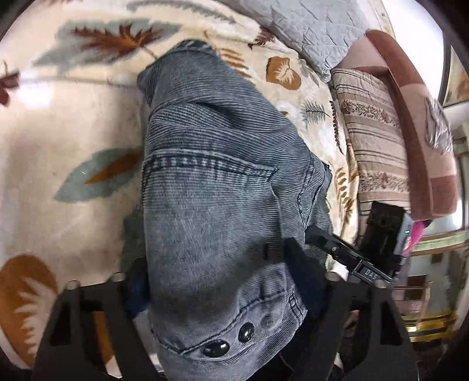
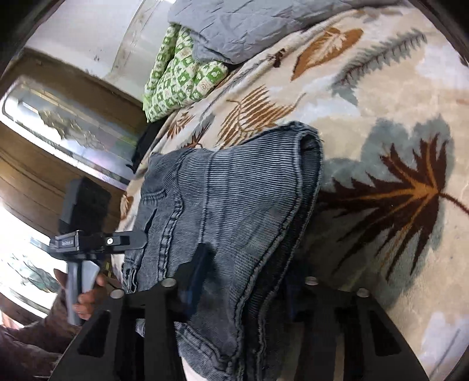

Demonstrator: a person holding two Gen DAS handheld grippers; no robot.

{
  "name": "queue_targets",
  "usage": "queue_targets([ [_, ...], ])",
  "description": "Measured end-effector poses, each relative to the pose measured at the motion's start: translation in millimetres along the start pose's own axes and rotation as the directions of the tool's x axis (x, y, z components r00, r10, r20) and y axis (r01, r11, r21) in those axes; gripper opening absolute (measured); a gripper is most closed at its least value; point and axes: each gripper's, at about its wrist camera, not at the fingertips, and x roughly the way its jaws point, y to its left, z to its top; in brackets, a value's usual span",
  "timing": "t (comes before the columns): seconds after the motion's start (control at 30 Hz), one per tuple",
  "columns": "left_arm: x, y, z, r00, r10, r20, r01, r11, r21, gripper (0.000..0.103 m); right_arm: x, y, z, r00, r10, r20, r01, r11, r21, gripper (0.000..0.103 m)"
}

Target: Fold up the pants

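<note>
Grey-blue denim pants hang folded above a leaf-patterned bed blanket; the waistband with two dark buttons is nearest my left wrist camera. My left gripper is shut on the pants at the waist end. My right gripper is shut on the pants along the other edge. In the left wrist view the right gripper shows at the pants' right side. In the right wrist view the left gripper shows at the pants' left side, held by a hand.
A grey quilt and a striped beige blanket lie at the bed's far side by a pink-brown headboard. A green patterned cloth and wooden furniture stand beside the bed.
</note>
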Motion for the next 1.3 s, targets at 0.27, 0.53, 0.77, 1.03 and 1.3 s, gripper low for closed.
queue_targets([
  [0.27,-44.5,-25.0,-8.9,0.991,0.06,0.123,-0.069,0.996,0.065,0.052,-14.1,47.0,-0.1,1.0,-0.025,0.016,0.026,0.996,-0.089,0.037],
  [0.53,-98.9,-33.3,7.0,0.966,0.106,0.237,-0.133,0.986,0.099,0.052,-21.1,98.3,29.8,0.997,-0.003,0.074,0.015,0.987,-0.161,0.038],
  [0.77,-124.4,-29.0,41.7,0.942,0.142,0.303,-0.177,0.98,0.091,0.052,-17.1,148.5,78.0,0.991,-0.043,0.128,0.079,0.955,-0.286,0.038],
  [1.03,-102.0,-4.2,82.6,0.939,0.185,0.29,-0.209,0.976,0.053,0.052,18.7,141.1,110.5,0.988,-0.096,0.122,0.127,0.95,-0.286,0.039],
  [1.3,-71.1,13.7,107.6,0.939,0.22,0.263,-0.233,0.972,0.019,0.052,55.8,114.0,133.8,0.985,-0.137,0.103,0.159,0.955,-0.25,0.039],
])
